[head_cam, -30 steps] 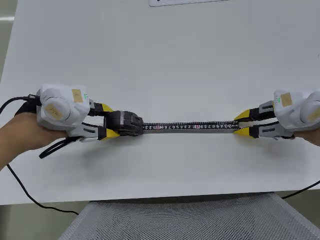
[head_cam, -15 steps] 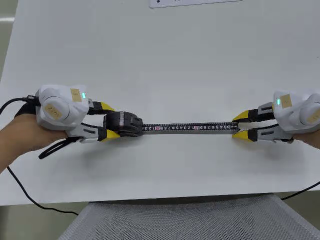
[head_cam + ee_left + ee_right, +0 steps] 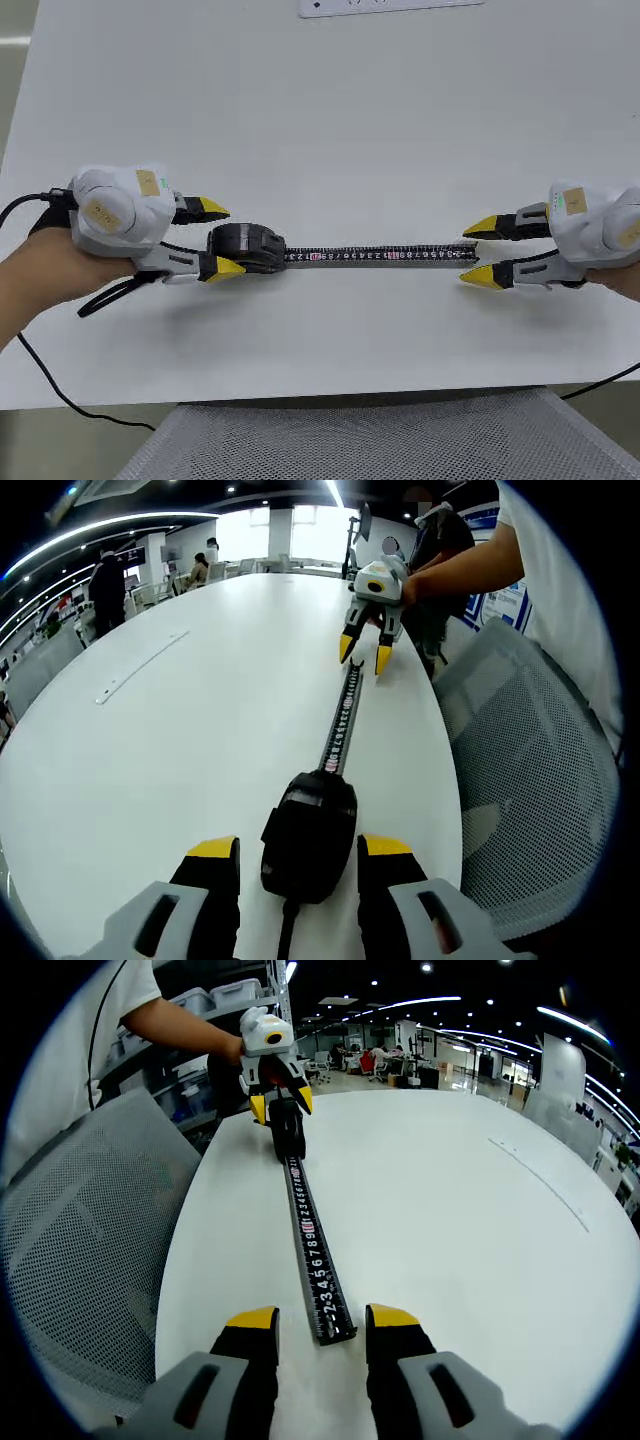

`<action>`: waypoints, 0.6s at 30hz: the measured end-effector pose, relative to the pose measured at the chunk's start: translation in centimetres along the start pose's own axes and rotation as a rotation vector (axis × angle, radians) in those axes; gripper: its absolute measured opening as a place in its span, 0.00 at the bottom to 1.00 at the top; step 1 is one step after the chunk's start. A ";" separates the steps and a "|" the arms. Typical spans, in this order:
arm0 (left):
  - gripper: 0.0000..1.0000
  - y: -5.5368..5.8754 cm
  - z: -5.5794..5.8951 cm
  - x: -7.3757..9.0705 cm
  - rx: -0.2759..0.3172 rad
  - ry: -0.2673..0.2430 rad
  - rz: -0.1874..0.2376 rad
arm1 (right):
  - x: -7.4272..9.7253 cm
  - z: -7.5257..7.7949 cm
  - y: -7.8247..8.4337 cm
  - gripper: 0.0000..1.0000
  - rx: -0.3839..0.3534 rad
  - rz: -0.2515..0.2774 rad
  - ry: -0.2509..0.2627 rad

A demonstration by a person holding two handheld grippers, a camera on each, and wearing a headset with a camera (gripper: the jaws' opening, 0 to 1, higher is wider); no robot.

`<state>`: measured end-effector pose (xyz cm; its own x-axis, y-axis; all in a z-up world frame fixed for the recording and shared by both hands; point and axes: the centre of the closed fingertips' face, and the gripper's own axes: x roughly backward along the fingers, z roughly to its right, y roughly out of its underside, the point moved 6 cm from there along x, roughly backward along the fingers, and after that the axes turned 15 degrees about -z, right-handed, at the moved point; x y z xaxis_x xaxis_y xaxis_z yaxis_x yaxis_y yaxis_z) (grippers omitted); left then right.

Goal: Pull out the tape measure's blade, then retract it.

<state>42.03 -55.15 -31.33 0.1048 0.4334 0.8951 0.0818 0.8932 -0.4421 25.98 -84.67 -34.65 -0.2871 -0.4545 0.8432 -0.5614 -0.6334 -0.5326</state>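
The black tape measure case (image 3: pixel 246 247) lies on the white table (image 3: pixel 330 130), its blade (image 3: pixel 380 254) pulled out flat to the right. My left gripper (image 3: pixel 218 238) is open, its yellow-tipped jaws standing either side of the case (image 3: pixel 308 830) with small gaps. My right gripper (image 3: pixel 478 250) is open too, and the blade's hooked end (image 3: pixel 335 1332) rests on the table between its tips. Along the blade (image 3: pixel 343 720), the left gripper view looks to the right gripper (image 3: pixel 362 652). At the far end of the blade (image 3: pixel 312 1250), the right gripper view catches the left gripper (image 3: pixel 280 1105).
A grey mesh chair (image 3: pixel 400 440) sits at the table's near edge. A black cable (image 3: pixel 40 375) trails from the left hand over that edge. A white strip (image 3: pixel 390 6) lies at the far edge. Bare tabletop stretches beyond the blade.
Both grippers have opened: the right let go of the blade's end and the left let go of the case. The blade stays pulled out.
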 end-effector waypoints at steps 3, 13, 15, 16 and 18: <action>0.47 0.0 0.2 0.2 0.015 0.001 0.009 | 0.0 -0.1 -0.2 0.35 -0.013 0.008 -0.002; 0.54 0.1 0.7 0.9 0.068 -0.008 0.033 | 0.6 -0.4 -0.4 0.39 -0.052 0.011 0.018; 0.55 0.1 0.8 1.0 0.081 -0.011 0.040 | 0.7 -0.4 -0.4 0.40 -0.067 0.015 0.022; 0.56 0.1 0.9 1.1 0.087 -0.014 0.045 | 0.8 -0.4 -0.4 0.41 -0.069 0.016 0.030; 0.57 0.0 1.0 1.3 0.096 -0.019 0.046 | 0.9 -0.4 -0.4 0.43 -0.080 0.020 0.033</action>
<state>41.20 -54.44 -30.14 0.0871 0.4754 0.8755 -0.0176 0.8794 -0.4757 25.60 -84.59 -33.66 -0.3235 -0.4449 0.8351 -0.6155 -0.5714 -0.5428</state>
